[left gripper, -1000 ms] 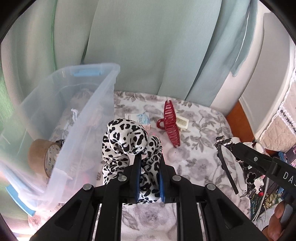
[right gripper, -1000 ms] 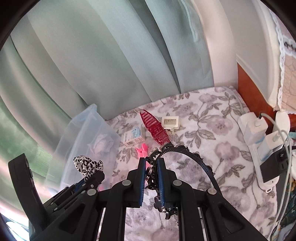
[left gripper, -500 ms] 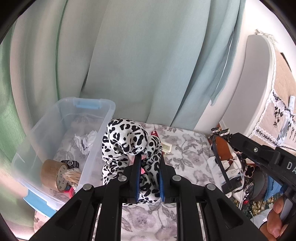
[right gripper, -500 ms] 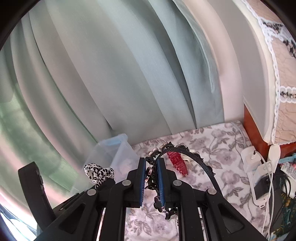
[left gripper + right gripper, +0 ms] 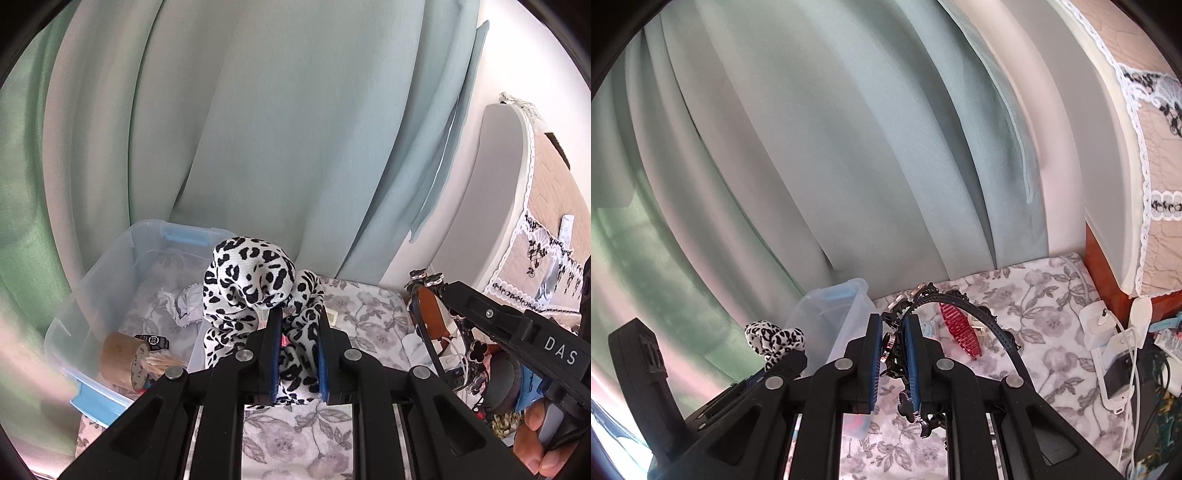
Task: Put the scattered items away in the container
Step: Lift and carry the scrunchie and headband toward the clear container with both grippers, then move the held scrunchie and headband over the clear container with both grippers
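Above floral-covered surface (image 5: 1027,295), left tool (image 5: 297,354) clamped on leopard-print scrunchie (image 5: 255,280), held in air just right of clear container (image 5: 110,280). Container holds tape roll (image 5: 120,360), crumpled paper (image 5: 184,302), toothpicks. Right tool (image 5: 894,354) clamped on black beaded headband (image 5: 979,317), arc curving up and right of tool. Red hair claw (image 5: 960,328) lies on surface beyond headband, near container. Chargers and cables at surface's right edge. Green curtain behind.
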Demonstrator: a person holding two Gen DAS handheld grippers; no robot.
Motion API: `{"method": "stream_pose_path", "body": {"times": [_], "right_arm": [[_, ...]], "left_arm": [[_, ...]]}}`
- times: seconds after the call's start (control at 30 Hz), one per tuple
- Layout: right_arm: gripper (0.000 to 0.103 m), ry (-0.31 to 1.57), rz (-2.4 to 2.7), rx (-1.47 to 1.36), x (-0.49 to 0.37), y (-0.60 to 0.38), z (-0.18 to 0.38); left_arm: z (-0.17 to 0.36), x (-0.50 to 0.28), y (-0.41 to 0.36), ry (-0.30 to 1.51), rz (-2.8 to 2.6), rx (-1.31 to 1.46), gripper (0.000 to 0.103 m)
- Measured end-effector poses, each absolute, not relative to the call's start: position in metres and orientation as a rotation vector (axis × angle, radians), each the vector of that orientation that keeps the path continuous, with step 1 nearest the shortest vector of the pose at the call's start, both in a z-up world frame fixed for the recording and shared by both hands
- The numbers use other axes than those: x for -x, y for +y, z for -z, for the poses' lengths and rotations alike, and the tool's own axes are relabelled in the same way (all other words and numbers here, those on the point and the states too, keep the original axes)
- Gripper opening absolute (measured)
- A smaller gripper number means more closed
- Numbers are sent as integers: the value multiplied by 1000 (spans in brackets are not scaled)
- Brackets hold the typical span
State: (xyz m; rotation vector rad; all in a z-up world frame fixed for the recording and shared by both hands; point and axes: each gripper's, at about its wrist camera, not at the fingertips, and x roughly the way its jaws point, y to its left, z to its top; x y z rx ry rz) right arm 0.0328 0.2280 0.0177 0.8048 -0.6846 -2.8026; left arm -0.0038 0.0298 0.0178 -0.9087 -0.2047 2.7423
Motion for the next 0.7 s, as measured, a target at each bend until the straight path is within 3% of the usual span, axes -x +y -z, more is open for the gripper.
{"method": "stream_pose_path", "body": {"times": [0.7], "right_arm": [[14,-537,2817,-671,-31,179,-71]], "left_arm": [[-52,0,-30,-306,-2812,787,16]]}}
